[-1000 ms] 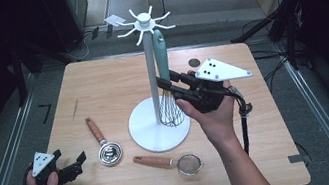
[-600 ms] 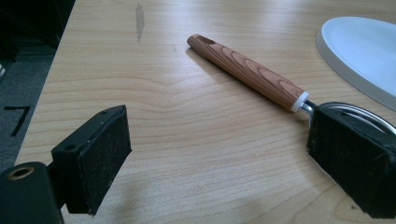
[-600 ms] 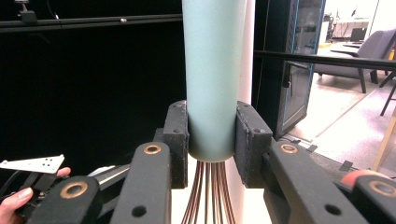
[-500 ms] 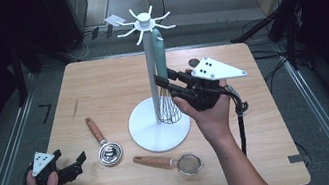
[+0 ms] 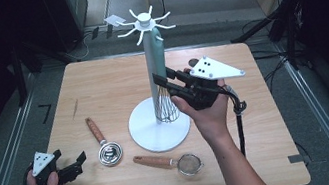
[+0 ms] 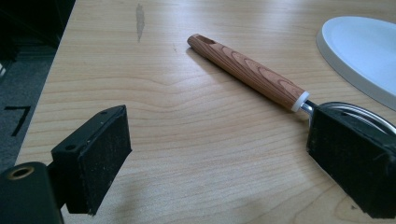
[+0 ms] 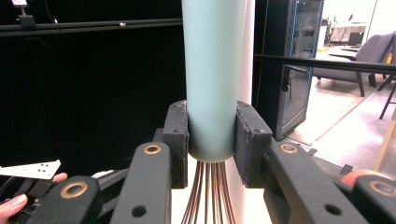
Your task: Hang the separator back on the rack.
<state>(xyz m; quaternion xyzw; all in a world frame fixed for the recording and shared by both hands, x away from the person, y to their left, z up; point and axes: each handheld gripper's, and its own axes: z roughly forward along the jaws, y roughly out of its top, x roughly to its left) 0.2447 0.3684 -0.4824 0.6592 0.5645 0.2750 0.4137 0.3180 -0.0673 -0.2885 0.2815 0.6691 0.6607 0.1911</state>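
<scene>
Nothing has shifted since a second ago: your right gripper (image 5: 167, 83) stays clamped on the whisk (image 5: 162, 80) by its pale green handle, which stands upright beside the white stand (image 5: 159, 123), top at the hooks, while your left gripper (image 5: 74, 165) rests open, far off.

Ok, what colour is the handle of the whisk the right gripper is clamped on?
Pale blue-green, plain; the whisk handle shows best in the right gripper view.

wooden table (image 5: 101, 88), white stand (image 5: 160, 128), strainer (image 5: 171, 162), wood-handled utensil (image 5: 102, 143)
</scene>
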